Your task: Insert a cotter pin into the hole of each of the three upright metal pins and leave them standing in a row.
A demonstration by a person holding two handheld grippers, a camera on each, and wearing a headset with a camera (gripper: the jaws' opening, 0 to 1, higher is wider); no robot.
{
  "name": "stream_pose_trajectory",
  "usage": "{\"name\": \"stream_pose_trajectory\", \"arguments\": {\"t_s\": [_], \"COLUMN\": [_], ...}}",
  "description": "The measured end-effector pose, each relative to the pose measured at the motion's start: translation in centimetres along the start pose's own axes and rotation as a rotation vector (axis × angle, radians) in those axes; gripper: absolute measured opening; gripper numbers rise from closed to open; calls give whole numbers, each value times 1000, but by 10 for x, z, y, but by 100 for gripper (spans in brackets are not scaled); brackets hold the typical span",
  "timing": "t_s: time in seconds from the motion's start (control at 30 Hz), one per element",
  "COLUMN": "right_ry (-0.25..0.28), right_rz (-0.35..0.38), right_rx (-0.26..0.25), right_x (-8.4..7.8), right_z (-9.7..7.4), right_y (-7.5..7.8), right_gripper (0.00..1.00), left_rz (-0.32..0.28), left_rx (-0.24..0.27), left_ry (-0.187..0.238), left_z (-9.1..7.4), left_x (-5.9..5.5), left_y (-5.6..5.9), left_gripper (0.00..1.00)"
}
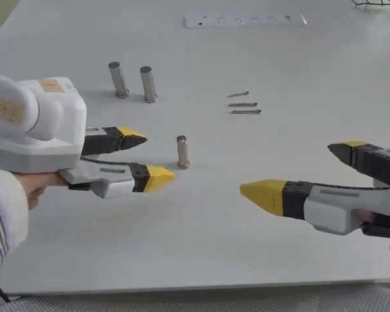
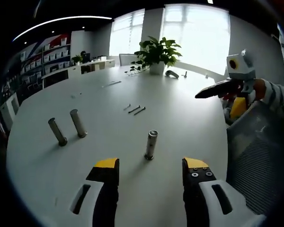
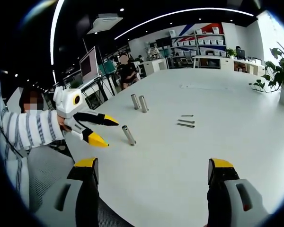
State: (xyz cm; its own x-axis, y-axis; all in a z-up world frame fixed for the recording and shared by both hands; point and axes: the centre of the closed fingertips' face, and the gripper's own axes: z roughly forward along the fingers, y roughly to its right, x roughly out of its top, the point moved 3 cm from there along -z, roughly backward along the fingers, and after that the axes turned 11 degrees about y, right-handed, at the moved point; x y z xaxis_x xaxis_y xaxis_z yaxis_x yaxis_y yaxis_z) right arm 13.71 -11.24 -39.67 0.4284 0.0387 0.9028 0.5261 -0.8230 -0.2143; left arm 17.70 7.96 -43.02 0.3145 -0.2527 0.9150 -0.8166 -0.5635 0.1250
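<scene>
Metal pins [image 1: 148, 84] stand on white table [image 1: 299, 58] (shelves [image 3: 206, 40] beyond).

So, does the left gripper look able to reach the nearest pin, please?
Probably yes: the left gripper is open and aimed at the pin, with only bare table between them.

White table [image 1: 201, 221], bright windows [image 2: 196, 30], shelves [image 3: 206, 40]

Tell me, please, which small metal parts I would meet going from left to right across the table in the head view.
Upright grey metal pin → second upright grey metal pin → nearer upright metal pin, standing alone → three thin cotter pins, lying together.
</scene>
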Motion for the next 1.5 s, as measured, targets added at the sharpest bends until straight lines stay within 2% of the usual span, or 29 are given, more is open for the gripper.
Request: {"name": "stream_pose_trajectory", "arguments": {"t_s": [0.17, 0.23, 0.27, 0.4, 0.53, 0.57, 0.63, 0.7, 0.83, 1.0, 1.07, 1.13, 1.2, 1.27, 1.4, 1.47, 1.5], "right_ry": [-11, -14, -15, -15, -37, -38, -39, -40, -68, -54, -53, -76, -80, -84, -150, -165, -168], "right_rz": [-4, -11, -12, -18, -36, -40, -49, -61, -127, -121, -153, -217, -252, -300, -423, -480, -498], "right_rx": [1, 1, 1, 2, 9, 7, -3, -11, 12, 39, 52, 61, 83, 124, 152, 161, 166], "right_x": [-1, 0, 0, 2, 3, 4, 7, 11, 19, 40, 50, 57, 64, 70, 74, 79, 80], "right_z": [-1, -1, -1, -2, -2, -2, -3, -1, 7, 18, 24, 30, 39, 49, 66, 74, 77], "right_y": [0, 0, 0, 1, 4, 5, 11, 19, 31, 42, 46, 52, 53, 53, 63, 67, 68], "right_gripper": [95, 94, 94, 94, 94, 94, 94, 93, 92, 91, 90, 89, 89, 87, 83, 82, 81], "left_rz": [16, -5, -24, -36, -76, -115, -178, -180, -186, -186, -176, -181, -198, -185, -171, -161, -158], "left_rx": [25, 29, 41, 92, 129, 163, 194, 203, 210, 227, 230, 235, 250, 261, 264, 272, 271], "left_ry": [-4, -13, -7, 33, 80, 102, 121, 130, 122, 129, 129, 131, 133, 131, 115, 128, 157], "left_z": [-13, -17, -19, -25, -30, -33, -36, -40, -46, -54, -56, -57, -59, -61, -64, -66, -67], "left_x": [-4, -6, -5, 1, 8, 10, 9, 7, 5, 6, 6, 6, 6, 6, 6, 10, 15], "left_y": [6, 12, 14, 15, 15, 14, 15, 17, 22, 25, 27, 28, 28, 28, 30, 30, 30], "left_gripper": [84, 88, 90, 98, 99, 99, 99, 99, 99, 99, 99, 99, 99, 99, 98, 98, 98]}}
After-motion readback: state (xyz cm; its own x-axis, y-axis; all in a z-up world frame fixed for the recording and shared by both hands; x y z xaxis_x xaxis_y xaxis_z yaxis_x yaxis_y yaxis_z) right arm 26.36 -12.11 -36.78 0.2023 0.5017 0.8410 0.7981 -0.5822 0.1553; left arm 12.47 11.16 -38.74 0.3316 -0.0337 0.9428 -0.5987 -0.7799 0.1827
